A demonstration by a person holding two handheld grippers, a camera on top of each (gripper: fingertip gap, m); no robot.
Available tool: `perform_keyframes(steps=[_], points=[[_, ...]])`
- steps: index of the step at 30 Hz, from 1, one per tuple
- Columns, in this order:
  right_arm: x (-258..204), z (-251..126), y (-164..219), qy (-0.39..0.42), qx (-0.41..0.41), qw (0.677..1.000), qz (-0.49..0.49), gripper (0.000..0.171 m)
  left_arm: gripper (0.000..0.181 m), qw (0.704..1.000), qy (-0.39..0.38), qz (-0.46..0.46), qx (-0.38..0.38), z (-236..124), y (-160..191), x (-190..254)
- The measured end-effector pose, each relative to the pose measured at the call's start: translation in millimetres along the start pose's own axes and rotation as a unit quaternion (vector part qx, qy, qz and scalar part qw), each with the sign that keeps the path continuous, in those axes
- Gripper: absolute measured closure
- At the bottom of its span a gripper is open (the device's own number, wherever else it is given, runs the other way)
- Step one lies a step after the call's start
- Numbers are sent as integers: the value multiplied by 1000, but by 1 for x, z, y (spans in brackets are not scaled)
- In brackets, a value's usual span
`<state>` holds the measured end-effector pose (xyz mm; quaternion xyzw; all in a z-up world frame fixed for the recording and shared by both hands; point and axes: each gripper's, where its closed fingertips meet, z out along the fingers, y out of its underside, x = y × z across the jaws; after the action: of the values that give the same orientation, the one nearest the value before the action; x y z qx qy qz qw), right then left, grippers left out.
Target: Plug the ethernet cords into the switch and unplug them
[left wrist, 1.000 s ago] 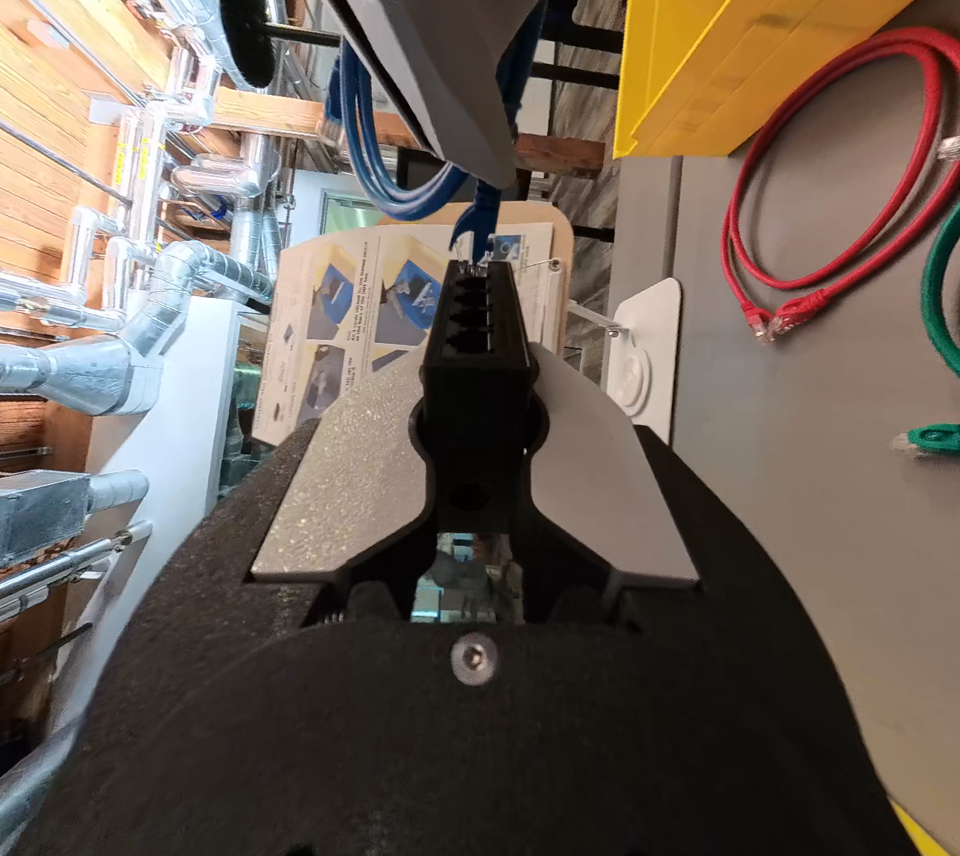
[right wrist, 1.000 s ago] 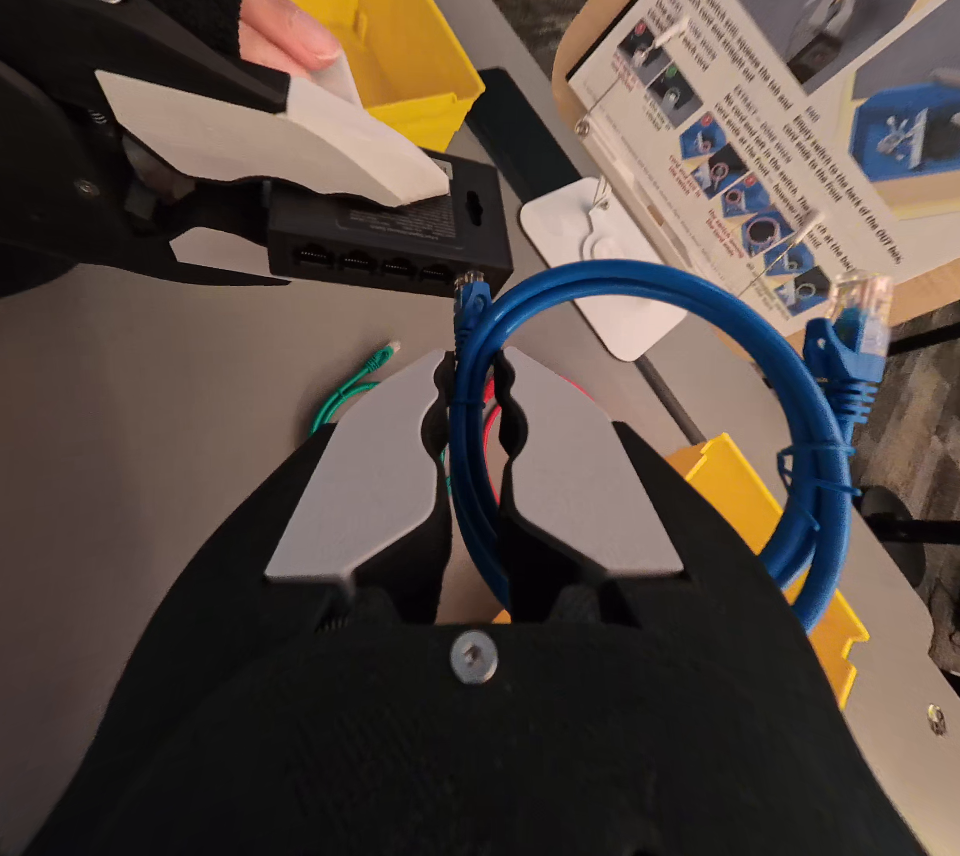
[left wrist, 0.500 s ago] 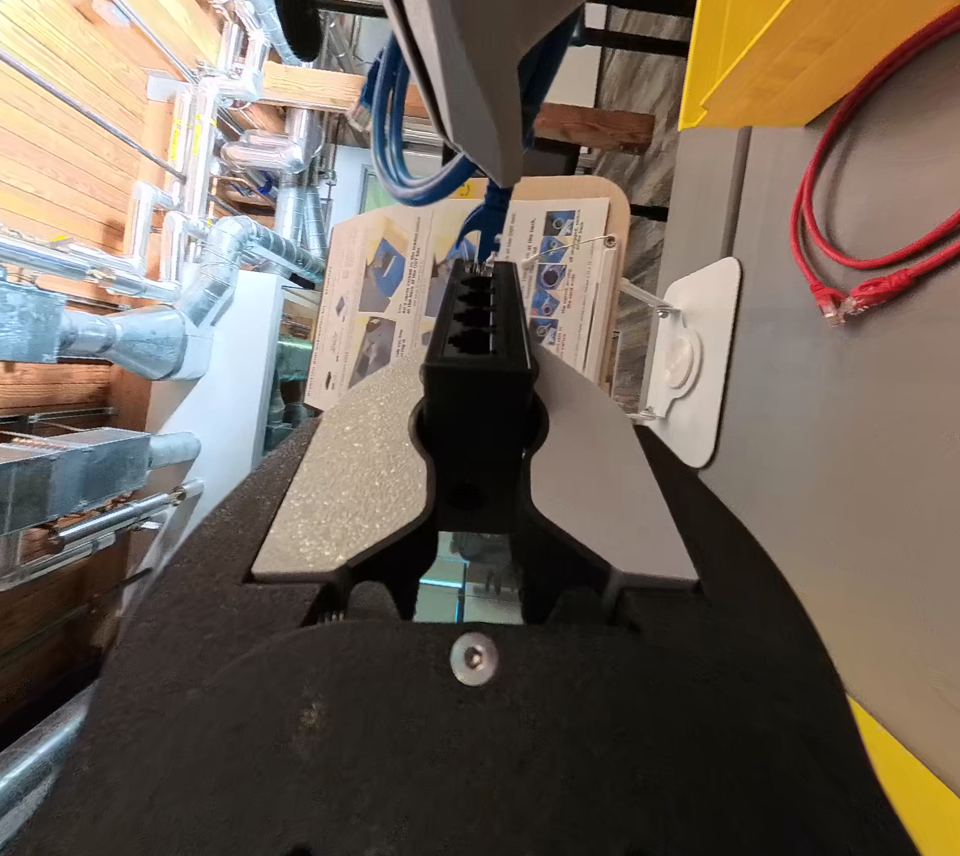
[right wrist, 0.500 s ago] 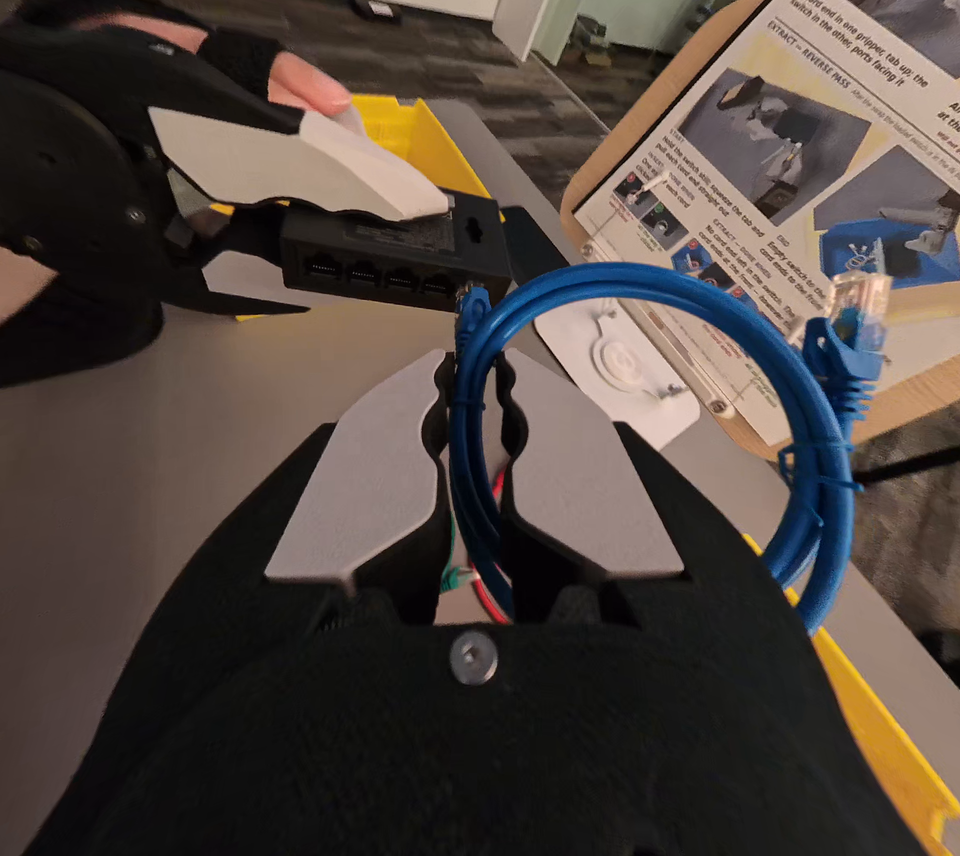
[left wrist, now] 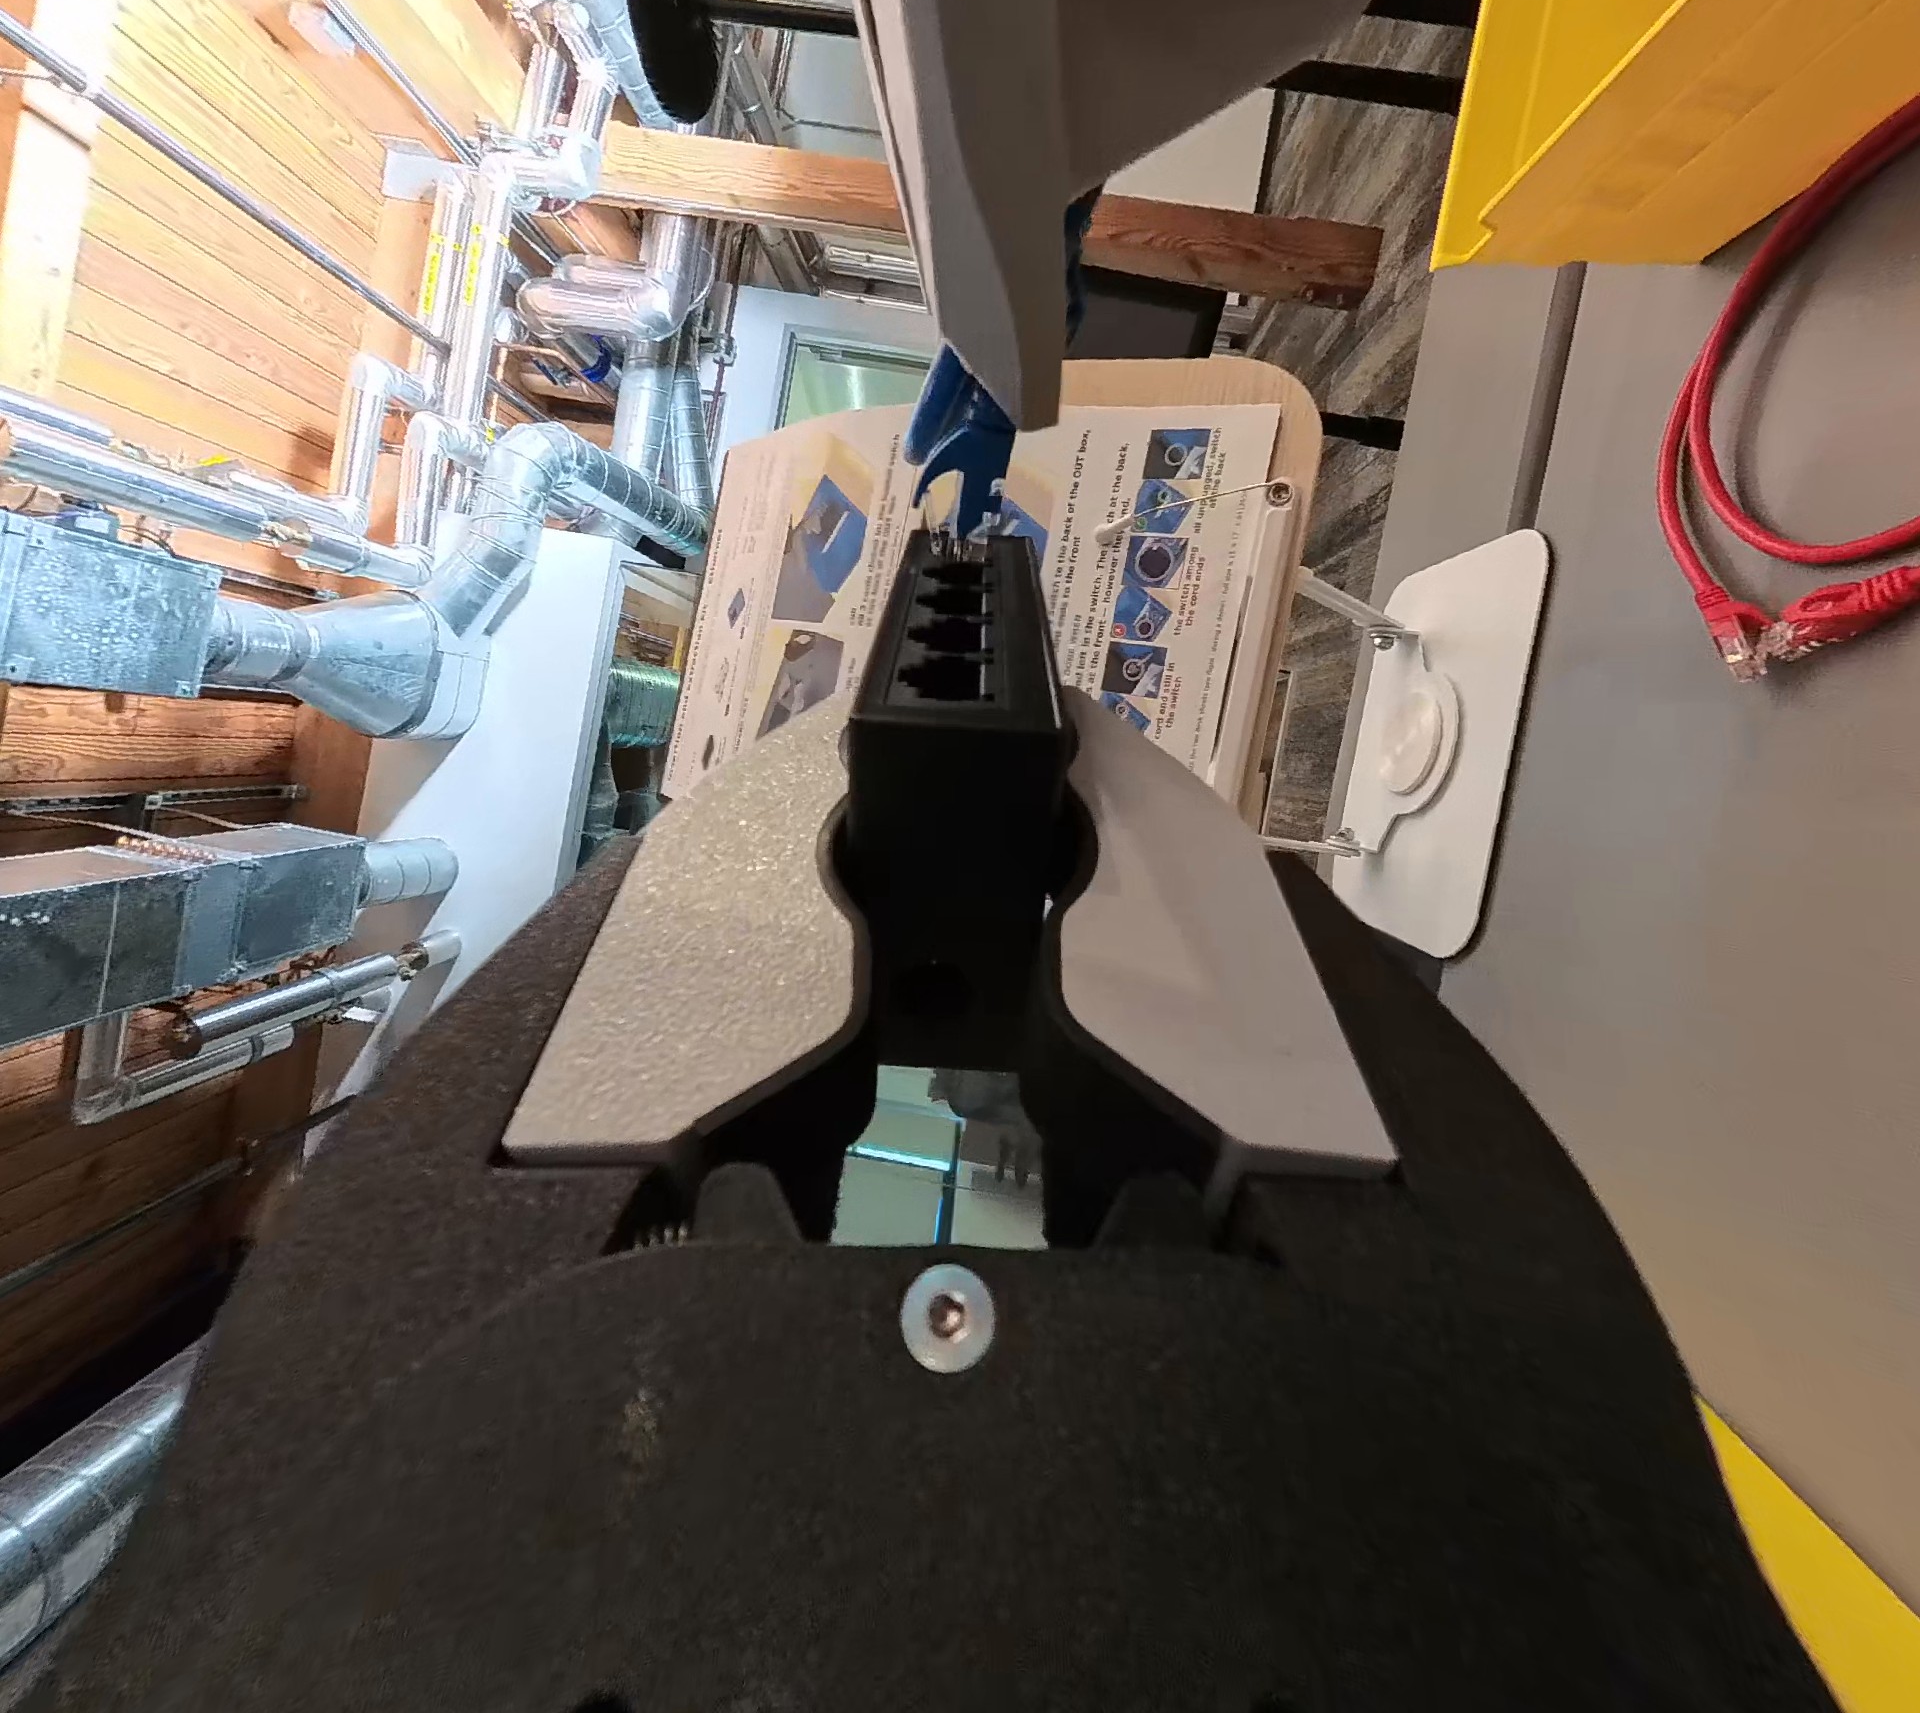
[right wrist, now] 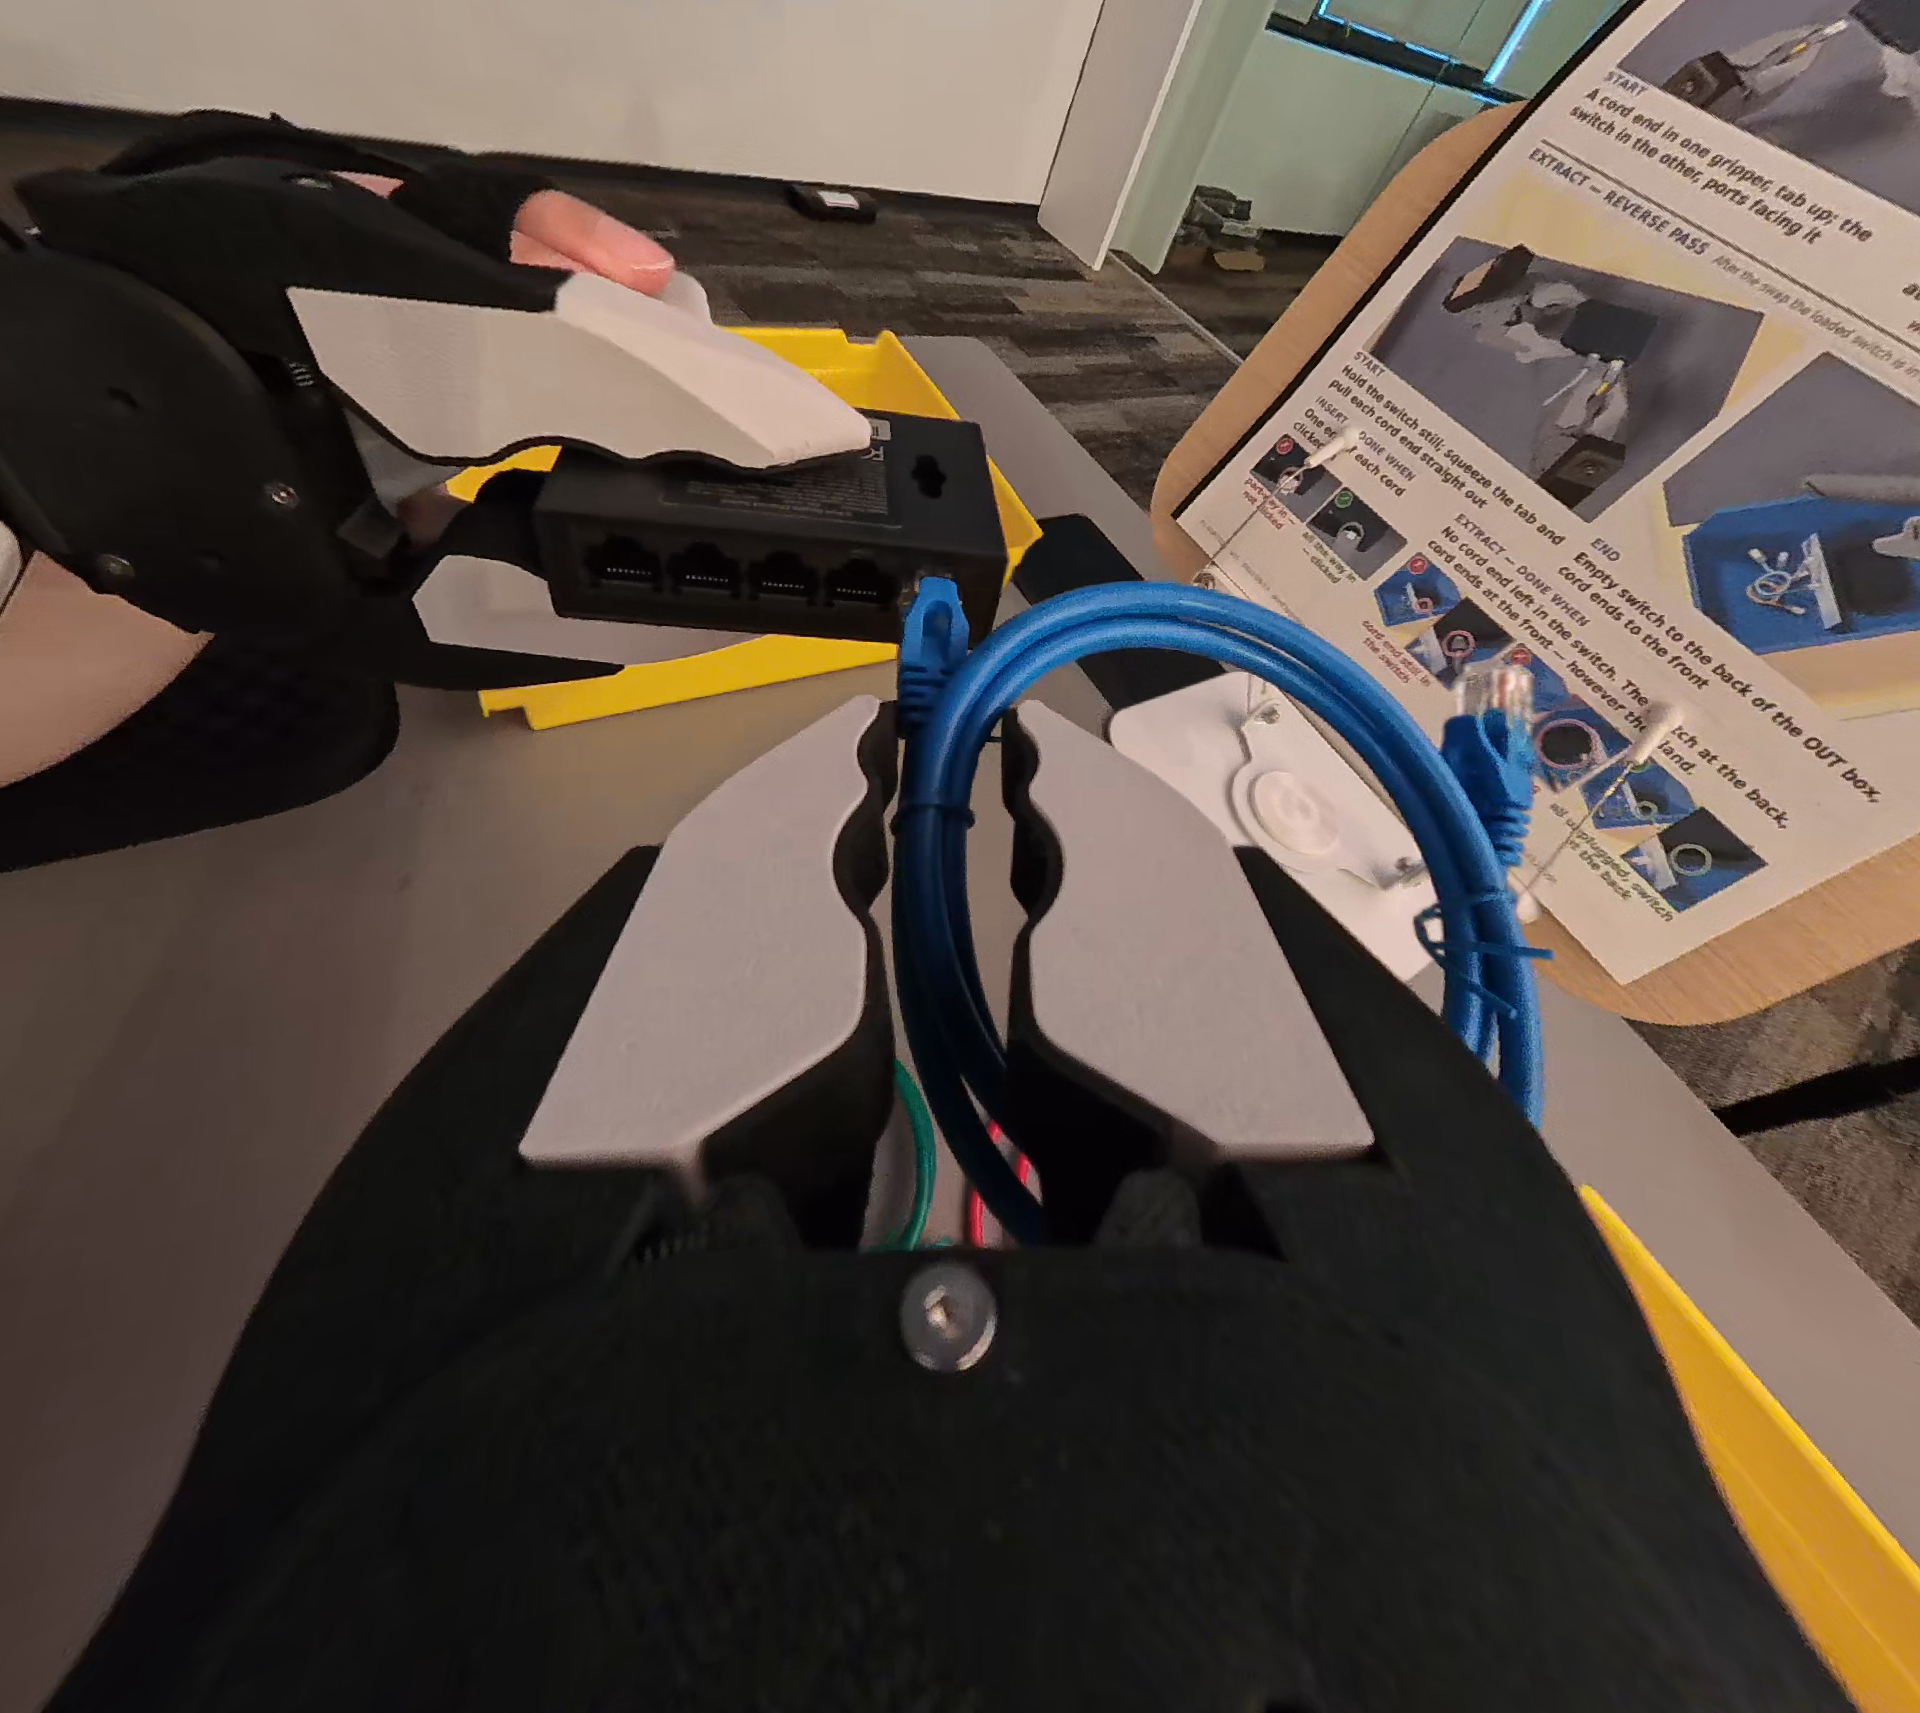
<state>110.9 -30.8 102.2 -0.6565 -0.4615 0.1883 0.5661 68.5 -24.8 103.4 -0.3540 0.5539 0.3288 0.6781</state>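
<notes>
A grey table (right wrist: 260,936) fills the near ground, with white walls, windows and patterned carpet beyond; the left wrist view shows timber beams and silver ducts. A yellow bin (right wrist: 727,676) sits far left, an instruction board (right wrist: 1662,520) leans at right. The left gripper (right wrist: 665,510) pinches the black switch (right wrist: 769,520) above the table, ports facing near. The right gripper (right wrist: 940,759) clamps the coiled blue cord (right wrist: 1195,645), its plug (right wrist: 932,624) touching the switch's rightmost port. A red cord (left wrist: 1714,541) lies on the table.
</notes>
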Motion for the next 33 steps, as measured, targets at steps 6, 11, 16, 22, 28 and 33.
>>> perform_keyframes(steps=[6,11,16,22,28,33], points=[[1,4,4,-24,9,999,24,148,153,1000,6,0,-1,2,-2,4],[2,5,0,-39,34,998,48,150,153,1000,14,-6,8,0,-3,4],[-2,8,1,-62,36,995,63,153,153,999,32,-9,20,-2,-2,7],[-6,7,-6,-47,38,997,45,158,152,998,35,-44,17,-2,2,2],[-7,12,-16,-21,65,997,35,158,149,997,25,-79,-1,-2,11,-6],[-8,13,-24,-3,92,995,24,158,139,992,4,-122,8,-5,7,-18]])
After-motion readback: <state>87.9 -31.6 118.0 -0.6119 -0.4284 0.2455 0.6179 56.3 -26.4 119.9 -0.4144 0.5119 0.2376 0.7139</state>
